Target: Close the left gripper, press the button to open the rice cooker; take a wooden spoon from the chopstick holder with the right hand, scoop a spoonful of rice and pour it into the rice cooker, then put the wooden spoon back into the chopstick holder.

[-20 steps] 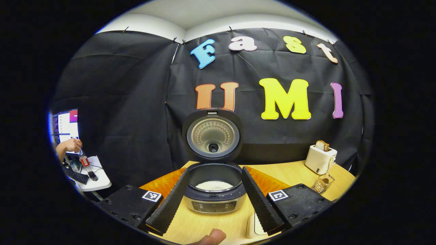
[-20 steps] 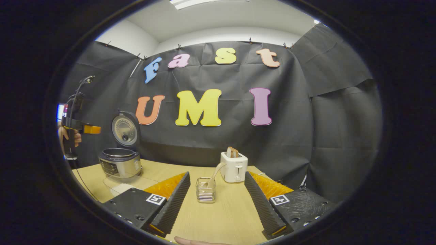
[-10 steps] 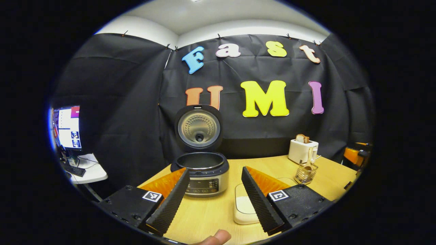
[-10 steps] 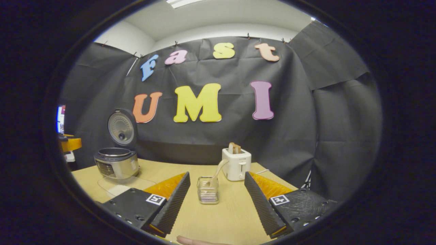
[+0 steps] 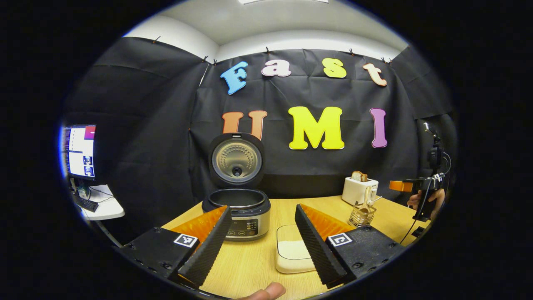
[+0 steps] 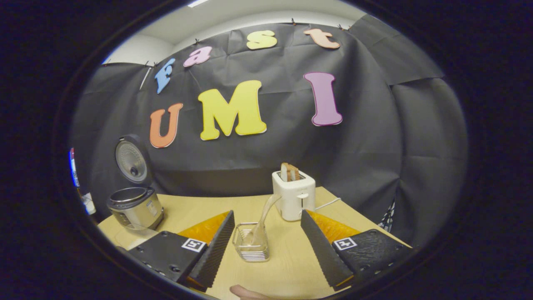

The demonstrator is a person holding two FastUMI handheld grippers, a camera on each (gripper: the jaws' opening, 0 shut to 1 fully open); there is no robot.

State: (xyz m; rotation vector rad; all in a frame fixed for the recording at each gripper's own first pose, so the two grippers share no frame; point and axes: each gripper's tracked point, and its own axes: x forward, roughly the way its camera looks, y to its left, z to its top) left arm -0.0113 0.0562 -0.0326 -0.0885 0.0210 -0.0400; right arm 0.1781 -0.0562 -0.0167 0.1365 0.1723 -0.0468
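Note:
The rice cooker [image 5: 237, 212] [image 6: 135, 207] stands on the wooden table with its lid [image 5: 236, 159] up. A wooden spoon [image 6: 263, 218] [image 5: 366, 198] leans in the wire chopstick holder [image 6: 251, 248] [image 5: 361, 215]. Right of the cooker lies a shallow dish of rice [image 5: 291, 253], its edge [image 6: 131, 233] at the lower left of the right gripper view. My left gripper [image 5: 261, 243] is open, drawn back from the cooker. My right gripper [image 6: 266, 250] is open, with the holder low between its fingers but farther off. The right gripper [image 5: 416, 185] in a hand appears at far right of the left gripper view.
A white toaster [image 6: 294, 199] [image 5: 359, 189] holding bread stands behind the chopstick holder. A monitor [image 5: 79, 151] and a small white desk [image 5: 102, 208] sit off the table's left side. The table's near edge lies just under both grippers.
My left gripper has pulled back and up from the cooker, so the cooker looks smaller and the rice dish has come into sight. My right gripper has closed in on the chopstick holder.

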